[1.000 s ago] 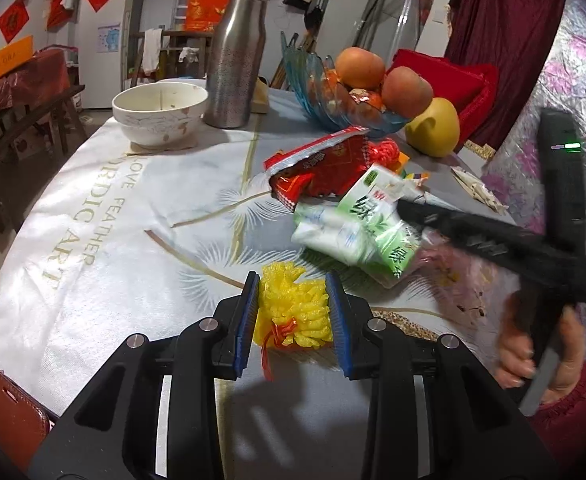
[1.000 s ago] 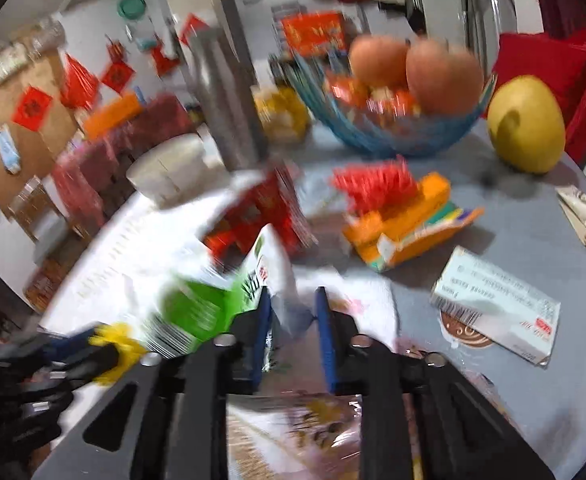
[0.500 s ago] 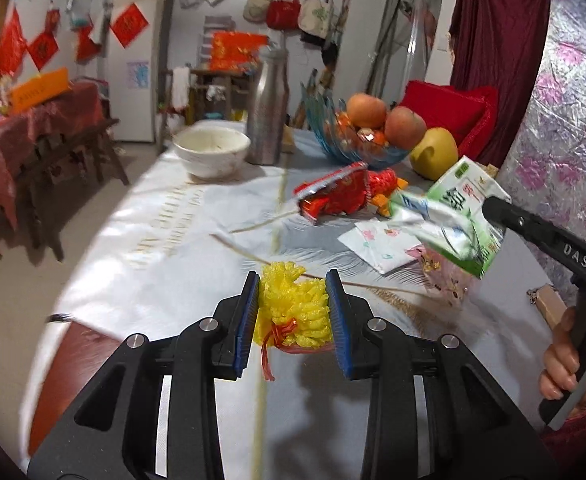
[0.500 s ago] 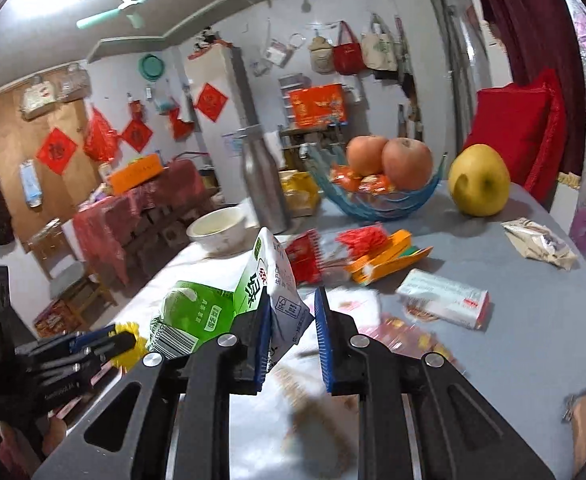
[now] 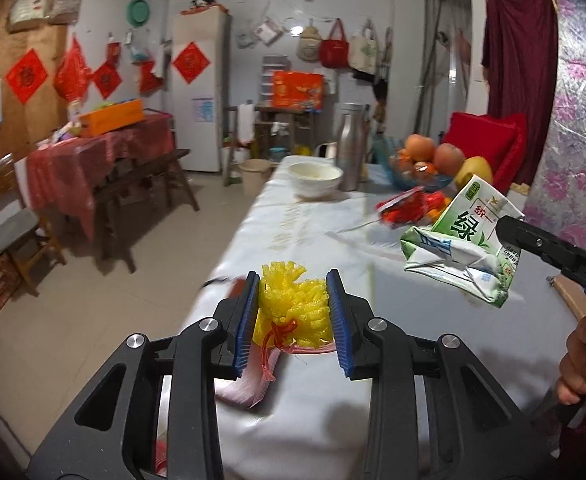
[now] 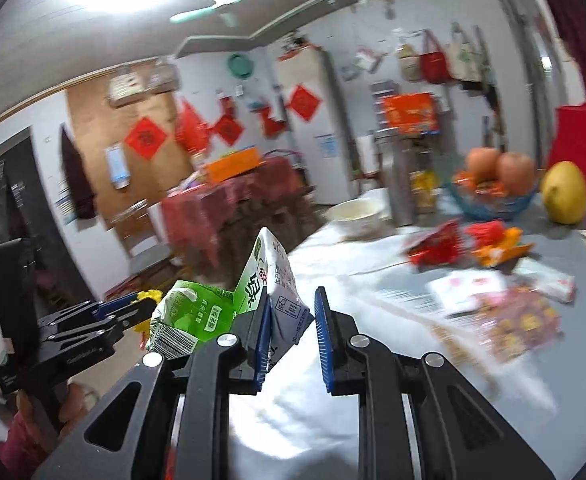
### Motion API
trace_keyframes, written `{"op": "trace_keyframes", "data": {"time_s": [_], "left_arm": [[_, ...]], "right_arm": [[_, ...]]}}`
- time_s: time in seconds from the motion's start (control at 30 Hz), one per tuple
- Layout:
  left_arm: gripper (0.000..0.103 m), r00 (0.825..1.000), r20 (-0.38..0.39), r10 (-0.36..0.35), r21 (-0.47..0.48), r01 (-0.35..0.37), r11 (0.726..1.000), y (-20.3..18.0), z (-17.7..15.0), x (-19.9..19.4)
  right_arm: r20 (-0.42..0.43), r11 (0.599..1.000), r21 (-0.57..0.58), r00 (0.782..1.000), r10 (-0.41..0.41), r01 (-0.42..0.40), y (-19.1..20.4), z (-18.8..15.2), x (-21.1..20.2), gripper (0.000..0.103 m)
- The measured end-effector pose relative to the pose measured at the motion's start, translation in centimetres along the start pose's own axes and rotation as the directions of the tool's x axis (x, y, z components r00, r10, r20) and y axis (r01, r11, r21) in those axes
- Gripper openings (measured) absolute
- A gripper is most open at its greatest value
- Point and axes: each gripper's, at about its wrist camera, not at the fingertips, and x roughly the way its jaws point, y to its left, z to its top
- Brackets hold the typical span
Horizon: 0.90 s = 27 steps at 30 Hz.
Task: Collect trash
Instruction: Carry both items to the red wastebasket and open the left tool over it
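- Above the near end of the long white-clothed table (image 5: 317, 240), both grippers are held in the air, each with a piece of trash between its blue pads.
- Between the pads of the left gripper (image 5: 293, 316) sits a crumpled yellow foam fruit net (image 5: 295, 308) with a red string tied at its lower edge; the pads press it from both sides, so the jaws are clamped on it.
- Below that net a pink-and-white packet (image 5: 249, 380) lies at the table edge, mostly hidden behind the left gripper's black frame; what it is cannot be told.
- The right gripper (image 6: 293, 324) is clamped on a crushed green-and-white drink carton (image 6: 269, 292). Its left pad lies against the carton; whether the right pad touches is hard to tell, but the carton hangs from it clear of the table.
- The carton is dented and folded, its gabled top pointing up, with a barcode on the flattened green end.
- From the left wrist view the same carton (image 5: 461, 240) shows at the tip of the right gripper's black finger, whose rest is cut off by the frame edge along with most of the hand (image 5: 577, 360) holding it.
- Farther along the table, red snack wrappers (image 6: 437, 244) and flat paper packets (image 6: 517, 316) are smeared by motion blur, so their print is unreadable.
- A white bowl (image 5: 315, 178), a steel flask (image 5: 350, 148) and a blue glass fruit bowl (image 6: 489, 204) stand at the far end.
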Motion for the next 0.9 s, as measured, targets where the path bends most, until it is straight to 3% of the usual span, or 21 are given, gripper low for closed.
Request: {"op": "trace_keyframes", "data": {"time_s": [0.17,0.27,0.47,0.5,0.57,0.6,0.63,0.73,0.83,0.9], "left_arm": [[0.036,0.993,-0.083,0.087,-0.022,-0.089,0.996,6.1,-4.0,-2.9],[0.036,0.977,-0.174,0.123,-0.075,-0.138,0.988,10.9,-7.5,-3.7],[0.036,0.92,-0.383,0.087,-0.26,-0.198,0.945,20.7,-16.3,-2.6],[0.041,0.908,-0.414,0.066,-0.28,-0.196,0.94,21.8,-17.5,-2.2],[0.065,0.886,-0.462,0.04,-0.324,-0.21,0.922,23.6,-19.6,-1.9],[0.084,0.881,-0.471,0.039,-0.34,-0.222,0.914,24.0,-20.2,-1.9],[0.089,0.885,-0.464,0.036,-0.367,-0.229,0.902,24.8,-20.8,-2.2],[0.09,0.894,-0.447,0.037,-0.392,-0.233,0.89,25.9,-21.0,-2.8],[0.091,0.883,-0.448,0.142,-0.336,-0.314,0.888,26.9,-20.1,-3.9],[0.094,0.872,-0.436,0.222,-0.31,-0.377,0.873,28.0,-19.7,-5.6]], "right_arm": [[-0.081,0.992,-0.049,0.99,0.114,-0.119,5.9,-1.2,1.3,0.021],[-0.132,0.981,-0.084,0.978,0.162,-0.174,9.7,-2.2,2.1,0.021],[-0.253,0.962,-0.134,0.947,0.198,-0.237,16.5,-4.7,4.8,0.021],[-0.27,0.959,-0.144,0.942,0.199,-0.244,17.4,-5.1,5.1,0.021],[-0.305,0.951,-0.173,0.932,0.195,-0.256,19.7,-6.2,5.9,0.021],[-0.318,0.948,-0.185,0.928,0.193,-0.261,20.5,-6.5,6.1,0.021],[-0.332,0.943,-0.195,0.923,0.194,-0.268,21.4,-6.9,6.4,0.021],[-0.377,0.928,-0.223,0.905,0.199,-0.297,23.8,-7.9,7.6,0.021],[-0.426,0.914,-0.238,0.881,0.205,-0.328,25.6,-9.0,8.9,0.021],[-0.468,0.903,-0.251,0.861,0.201,-0.348,26.8,-10.1,10.3,0.021]]}}
